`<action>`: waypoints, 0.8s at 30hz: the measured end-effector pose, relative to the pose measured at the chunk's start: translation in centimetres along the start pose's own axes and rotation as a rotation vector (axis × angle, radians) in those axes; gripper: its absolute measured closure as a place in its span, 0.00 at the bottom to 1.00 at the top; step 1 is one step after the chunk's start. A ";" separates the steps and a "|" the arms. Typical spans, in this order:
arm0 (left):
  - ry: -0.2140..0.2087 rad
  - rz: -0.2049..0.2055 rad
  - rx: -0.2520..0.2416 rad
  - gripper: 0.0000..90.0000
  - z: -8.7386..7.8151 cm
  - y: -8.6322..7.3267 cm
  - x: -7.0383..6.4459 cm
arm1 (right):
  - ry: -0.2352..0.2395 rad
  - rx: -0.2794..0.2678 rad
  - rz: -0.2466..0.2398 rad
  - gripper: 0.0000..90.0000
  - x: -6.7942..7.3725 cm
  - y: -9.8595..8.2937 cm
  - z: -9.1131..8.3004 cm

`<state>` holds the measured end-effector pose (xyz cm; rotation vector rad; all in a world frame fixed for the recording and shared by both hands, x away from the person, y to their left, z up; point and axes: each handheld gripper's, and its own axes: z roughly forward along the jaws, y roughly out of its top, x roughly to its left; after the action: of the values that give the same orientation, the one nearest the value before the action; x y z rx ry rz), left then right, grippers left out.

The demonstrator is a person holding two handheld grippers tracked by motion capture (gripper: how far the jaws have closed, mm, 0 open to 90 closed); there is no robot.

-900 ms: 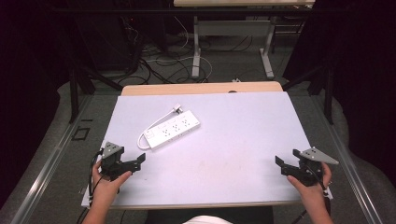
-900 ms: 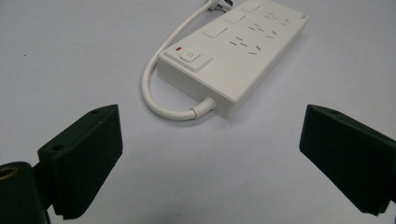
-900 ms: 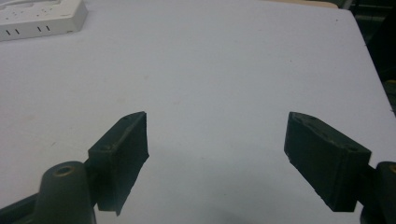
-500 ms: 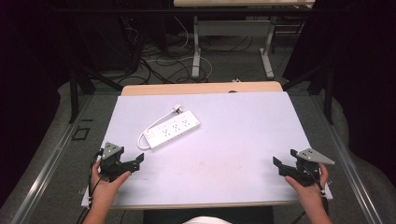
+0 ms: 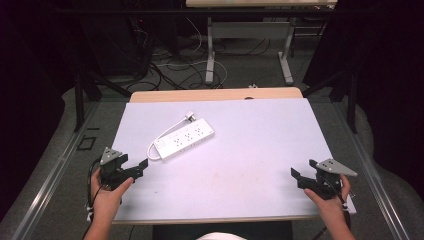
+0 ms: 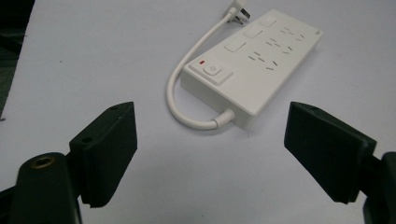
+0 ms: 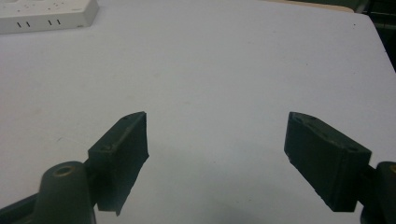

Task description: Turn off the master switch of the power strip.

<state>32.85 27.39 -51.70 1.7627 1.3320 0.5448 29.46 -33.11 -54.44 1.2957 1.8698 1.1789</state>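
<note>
A white power strip [image 5: 185, 140] lies flat on the pale table top [image 5: 250, 130], left of centre, with its short cord looping round to a plug [image 5: 189, 117] at its far end. In the left gripper view the power strip [image 6: 254, 65] sits just beyond the jaws, its switch end nearest. My left gripper [image 5: 141, 167] rests at the table's front left, open and empty, a short way from the strip. My right gripper [image 5: 296, 176] is at the front right, open, holding nothing. The strip's corner [image 7: 46, 16] shows at the far left in the right gripper view.
A wooden strip [image 5: 215, 95] borders the table's far edge. Beyond it stand desk legs [image 5: 210, 45] and tangled cables [image 5: 165, 65] on the floor. Dark curtains close both sides.
My right gripper has slid slightly left and nearer the front edge. The left gripper and the power strip have stayed put.
</note>
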 end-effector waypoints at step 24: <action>0.005 0.025 0.055 0.31 0.6 4.0 -0.2 | 0.007 0.006 0.014 0.23 0.3 -0.2 0.2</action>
<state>35.49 26.65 -48.68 1.8259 1.3410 0.5314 29.44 -32.82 -54.67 1.3121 1.8734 1.1870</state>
